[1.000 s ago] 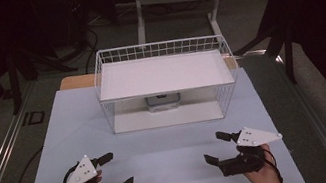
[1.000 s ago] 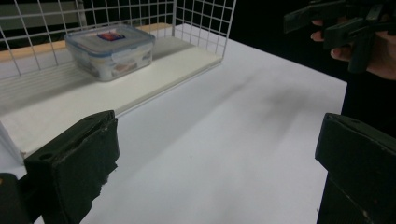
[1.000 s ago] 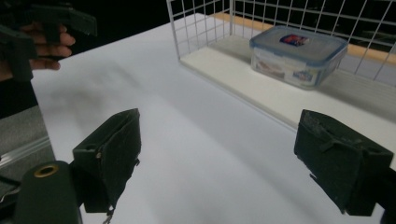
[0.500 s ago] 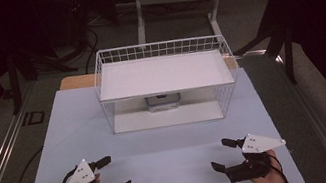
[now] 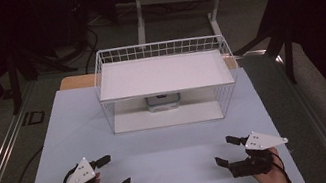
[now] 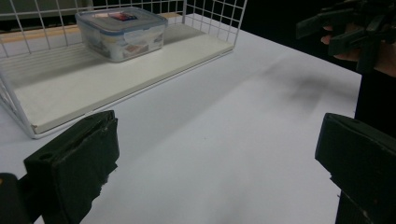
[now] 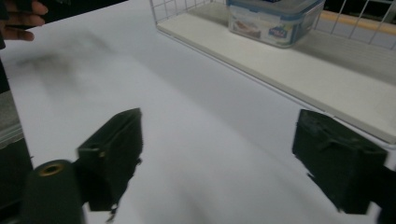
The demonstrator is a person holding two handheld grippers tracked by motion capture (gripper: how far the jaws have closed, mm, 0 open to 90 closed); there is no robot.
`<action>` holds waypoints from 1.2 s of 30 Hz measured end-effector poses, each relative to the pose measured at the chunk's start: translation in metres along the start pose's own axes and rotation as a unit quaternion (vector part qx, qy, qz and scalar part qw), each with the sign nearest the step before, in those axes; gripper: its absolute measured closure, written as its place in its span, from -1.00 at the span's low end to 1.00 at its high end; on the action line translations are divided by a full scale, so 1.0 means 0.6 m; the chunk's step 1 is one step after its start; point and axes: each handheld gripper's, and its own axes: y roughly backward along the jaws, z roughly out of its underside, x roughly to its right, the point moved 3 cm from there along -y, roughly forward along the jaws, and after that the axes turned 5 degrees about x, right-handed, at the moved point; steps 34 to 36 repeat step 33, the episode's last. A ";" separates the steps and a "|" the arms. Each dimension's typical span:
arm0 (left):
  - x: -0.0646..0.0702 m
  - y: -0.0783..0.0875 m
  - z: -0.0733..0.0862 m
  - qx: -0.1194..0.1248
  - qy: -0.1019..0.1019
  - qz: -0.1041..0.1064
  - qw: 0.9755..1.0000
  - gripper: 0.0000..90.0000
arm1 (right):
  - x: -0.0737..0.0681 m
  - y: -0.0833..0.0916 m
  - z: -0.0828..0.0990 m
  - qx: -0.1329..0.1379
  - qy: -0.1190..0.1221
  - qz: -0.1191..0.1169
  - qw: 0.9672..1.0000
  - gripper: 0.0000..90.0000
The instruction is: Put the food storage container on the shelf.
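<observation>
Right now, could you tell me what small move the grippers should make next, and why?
Probably ease both forward toward the clear lidded container on the lower shelf of the wire rack. The left gripper and right gripper sit near the table's front edge with jaws wide apart and holding nothing, and bare table lies between them and the rack.
</observation>
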 end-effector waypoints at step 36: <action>0.001 0.005 -0.002 0.020 0.002 -0.003 1.000 -0.98 | 0.003 0.000 -0.001 0.018 0.000 -0.017 1.000 -0.62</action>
